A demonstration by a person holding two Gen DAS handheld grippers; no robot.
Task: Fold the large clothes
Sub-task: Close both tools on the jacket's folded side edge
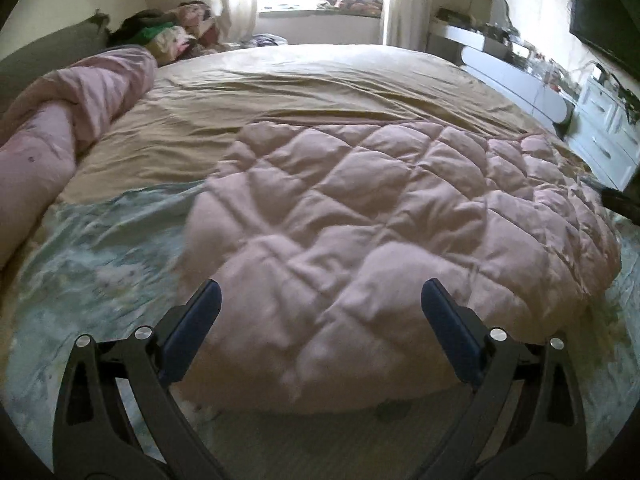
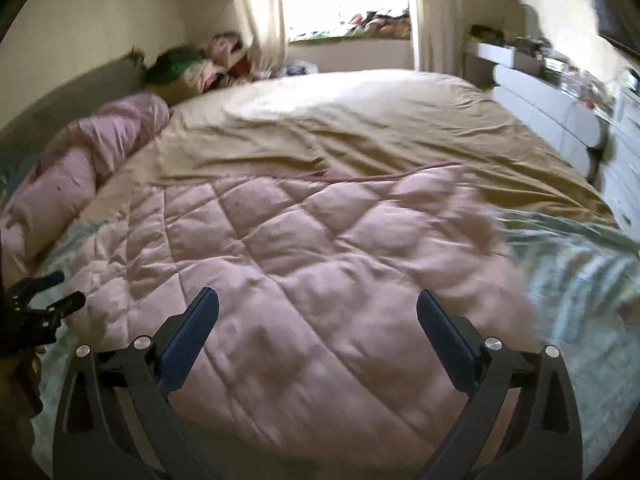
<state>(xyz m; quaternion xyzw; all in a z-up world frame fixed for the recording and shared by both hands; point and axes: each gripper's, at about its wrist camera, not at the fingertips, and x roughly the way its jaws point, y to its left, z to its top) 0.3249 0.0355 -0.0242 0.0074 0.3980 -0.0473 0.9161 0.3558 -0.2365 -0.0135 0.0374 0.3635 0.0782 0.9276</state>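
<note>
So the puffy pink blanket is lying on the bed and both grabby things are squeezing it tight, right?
Not quite. The pink blanket does lie on the bed, but neither hand-held gripper squeezes it. The left hand-held gripper and the right hand-held gripper are both wide open, as each wrist view shows.

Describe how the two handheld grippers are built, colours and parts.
Both match. The left gripper and right gripper each have two dark grey, angular linkage arms with cut-out slots, joined by round silver pivot pins. The fingers are flat blue pads on black backing. No cables, markings or sleeves show.
</note>
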